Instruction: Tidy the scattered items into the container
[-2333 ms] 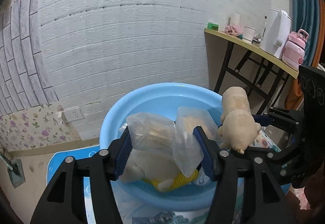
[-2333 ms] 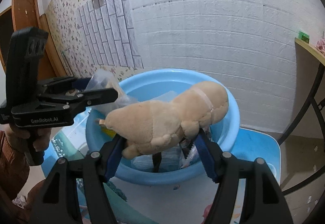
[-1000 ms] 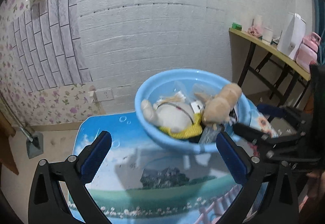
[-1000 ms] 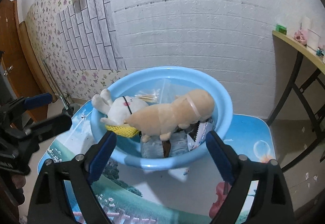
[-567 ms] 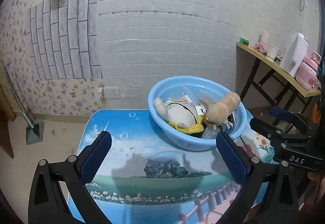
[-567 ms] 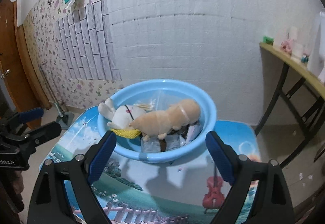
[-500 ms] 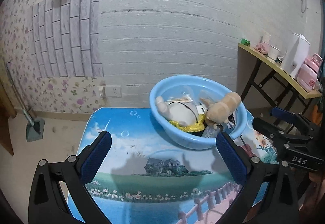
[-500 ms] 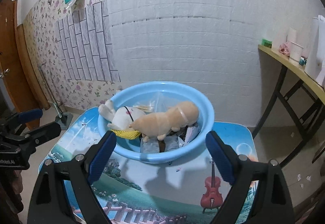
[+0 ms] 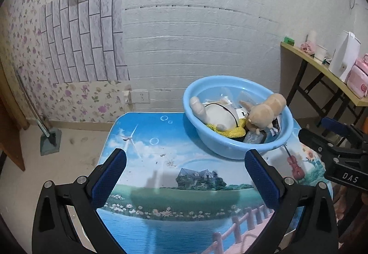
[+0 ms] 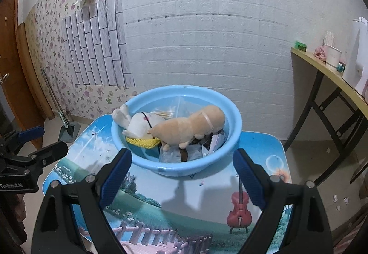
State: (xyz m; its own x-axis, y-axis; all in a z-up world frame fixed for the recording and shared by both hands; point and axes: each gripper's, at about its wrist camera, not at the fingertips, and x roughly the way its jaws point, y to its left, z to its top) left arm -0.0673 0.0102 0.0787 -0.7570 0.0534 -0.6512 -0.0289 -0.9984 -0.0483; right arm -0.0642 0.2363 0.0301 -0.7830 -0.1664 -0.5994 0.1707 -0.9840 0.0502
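Note:
A light blue basin point(image 9: 200, 93) point(image 10: 233, 136) stands at the far side of a small picture-printed table point(image 9: 161, 145) point(image 10: 184, 198). Inside lie a tan plush dog point(image 9: 264, 111) point(image 10: 191, 125), a white plush rabbit point(image 9: 218, 113) point(image 10: 142, 122) on a yellow mesh bag point(image 10: 140, 140), clear plastic bags and small packets. My left gripper point(image 9: 184, 164) hangs open over the near table, short of the basin, with nothing between its blue pads. My right gripper point(image 10: 182, 162) is open too, just before the basin's near rim, and empty.
A white brick-pattern wall stands behind the table. A wooden side table point(image 9: 322, 70) point(image 10: 326, 74) at the right carries a white kettle, cups and a pink bottle. A broom base point(image 9: 49, 141) sits on the floor at left. A brown door point(image 10: 13, 93) is far left.
Both grippers have let go of their items, the bags and the tan plush, into the basin and drawn back from it. In the last half second the views barely shift.

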